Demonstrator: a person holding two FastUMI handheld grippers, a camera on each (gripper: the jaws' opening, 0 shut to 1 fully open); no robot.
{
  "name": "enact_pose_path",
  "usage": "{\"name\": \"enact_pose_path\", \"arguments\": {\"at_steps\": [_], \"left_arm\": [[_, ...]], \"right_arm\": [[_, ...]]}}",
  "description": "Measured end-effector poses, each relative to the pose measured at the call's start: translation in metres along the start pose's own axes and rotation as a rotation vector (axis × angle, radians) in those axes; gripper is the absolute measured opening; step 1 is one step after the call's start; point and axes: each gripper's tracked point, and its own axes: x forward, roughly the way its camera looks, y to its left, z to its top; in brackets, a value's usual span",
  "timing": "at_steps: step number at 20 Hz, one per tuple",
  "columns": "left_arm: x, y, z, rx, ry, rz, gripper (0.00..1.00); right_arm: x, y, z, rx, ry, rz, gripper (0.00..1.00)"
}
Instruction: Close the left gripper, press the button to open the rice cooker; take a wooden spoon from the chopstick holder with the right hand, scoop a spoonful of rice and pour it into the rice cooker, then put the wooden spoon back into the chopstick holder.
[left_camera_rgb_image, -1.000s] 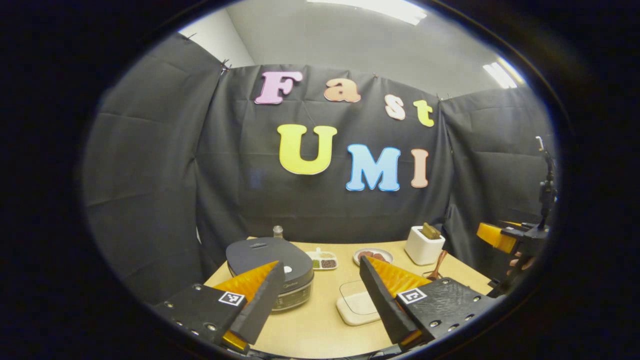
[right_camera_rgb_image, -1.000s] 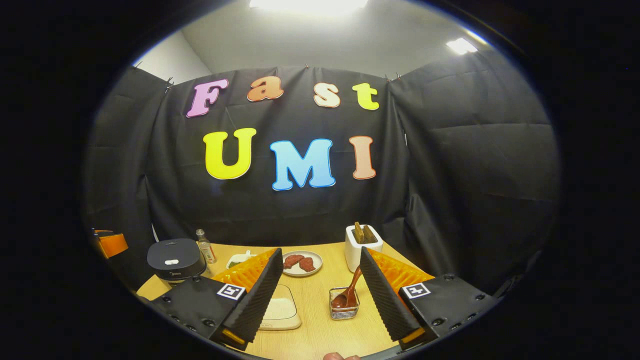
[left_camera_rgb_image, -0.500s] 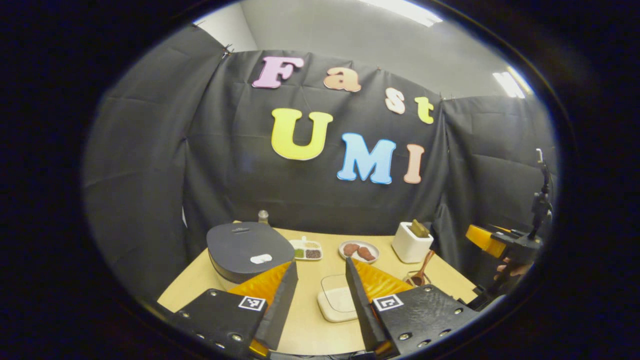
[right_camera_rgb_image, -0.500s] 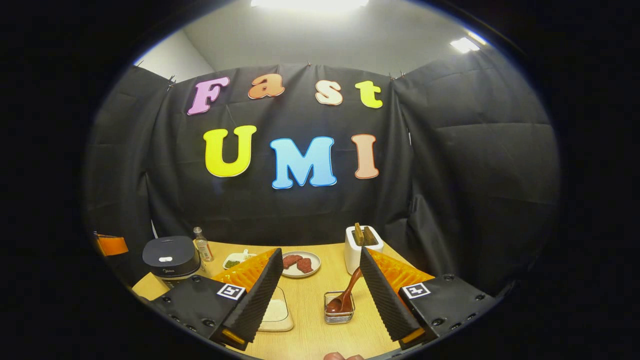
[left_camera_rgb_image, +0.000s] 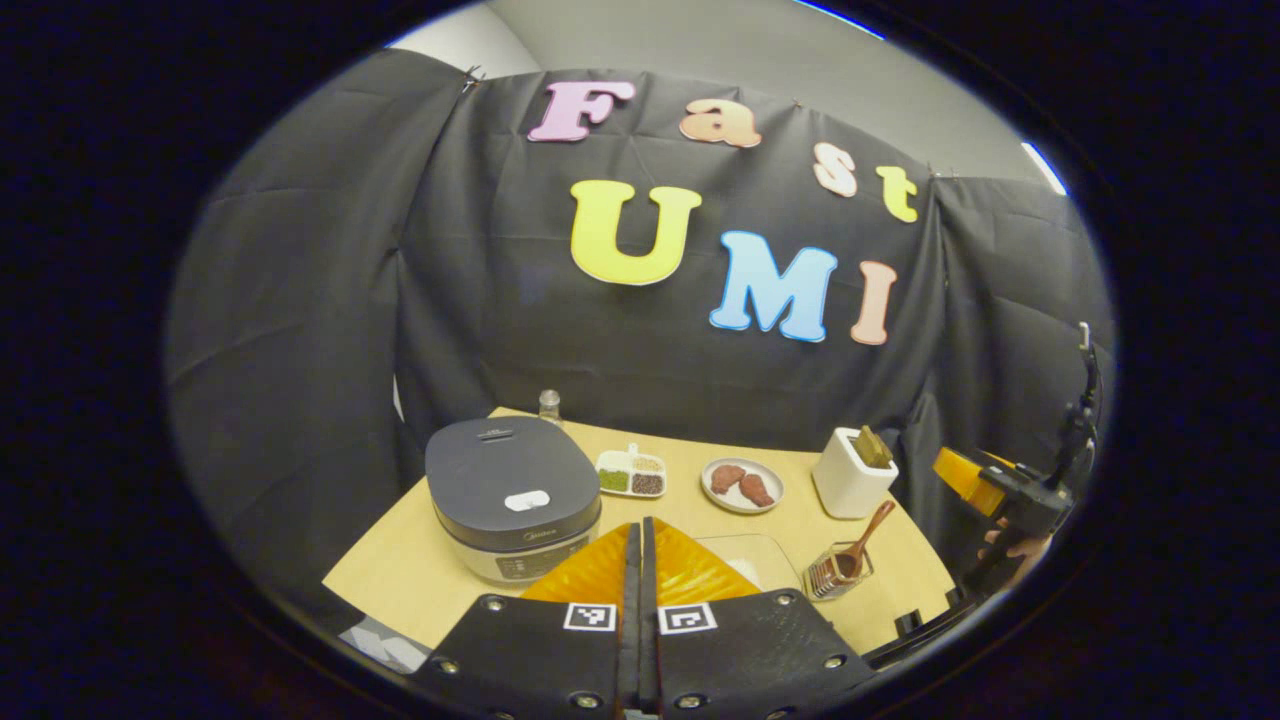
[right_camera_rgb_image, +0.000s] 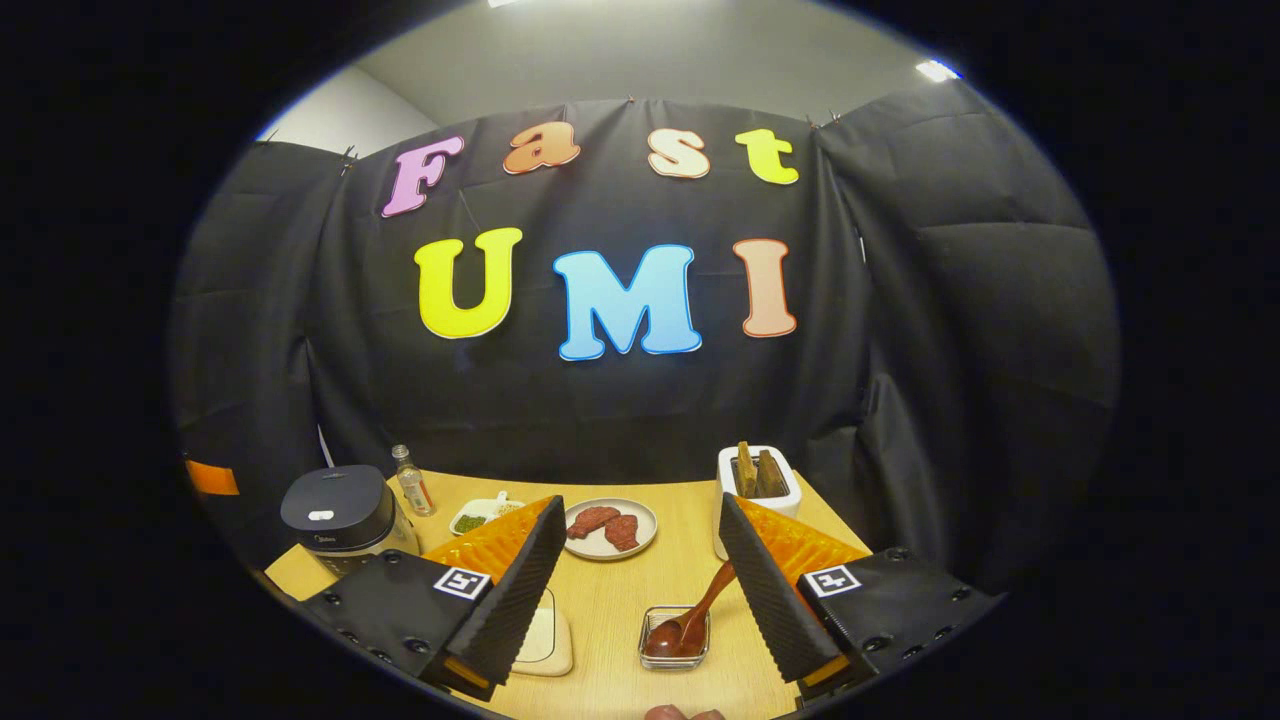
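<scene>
Left gripper (left_camera_rgb_image: 640, 560), its 2 fingers pressed flat together on nothing, hangs above the near edge of the wooden table (left_camera_rgb_image: 400, 570), short of the rice cooker (left_camera_rgb_image: 512, 497) that sits closed at the table's left end; the white button (left_camera_rgb_image: 527, 500) on the dark lid lies left of the fingers' line, so a straight push forward would probably miss it and land on bare lid, and a hard sideways shove could slide the cooker toward the table edge. Right gripper (right_camera_rgb_image: 640, 580), fingers spread wide and empty, hovers over the near right of the table; between its fingers in the right gripper view stands the chopstick holder (right_camera_rgb_image: 676, 640), a small clear container, with the wooden spoon (right_camera_rgb_image: 700, 612) leaning out of it up to the right. The flat white rice tray (right_camera_rgb_image: 545, 640) lies just left of the holder, partly hidden behind the left finger; judging from that closeness, a careless lift of the tilted spoon could tip the light holder or drag it into the tray. A plate of meat (right_camera_rgb_image: 610, 528), a white block (right_camera_rgb_image: 758, 490), a small sectioned dish (left_camera_rgb_image: 631, 473) and a bottle (right_camera_rgb_image: 410, 482) stand farther back, well clear.
</scene>
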Motion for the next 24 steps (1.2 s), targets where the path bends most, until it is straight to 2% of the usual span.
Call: {"name": "enact_pose_path", "arguments": {"at_steps": [5,9,10,11,17,21,24], "left_arm": [[0.019,0.010,0.020,0.018,0.050,0.111,0.01],[0.036,0.021,0.006,0.055,0.136,0.152,0.01],[0.043,0.026,0.003,0.057,0.149,0.159,0.01],[0.050,0.030,0.000,0.037,0.160,0.152,0.01],[0.107,0.086,-0.017,-0.062,0.243,0.128,0.01],[0.144,0.113,-0.045,-0.009,0.354,0.052,0.01],[0.170,0.117,-0.062,0.002,0.403,-0.043,0.01]], "right_arm": [[0.031,-0.018,-0.022,0.026,0.036,0.076,0.98],[0.035,-0.035,-0.035,0.048,0.080,0.060,0.98],[0.035,-0.039,-0.035,0.056,0.076,0.044,0.93],[0.035,-0.044,-0.036,0.063,0.079,0.026,0.98],[0.021,-0.051,-0.036,0.084,0.086,-0.107,0.98],[0.001,-0.030,-0.035,0.102,0.090,-0.211,0.98],[-0.014,-0.002,-0.031,0.098,0.077,-0.256,0.98]]}}
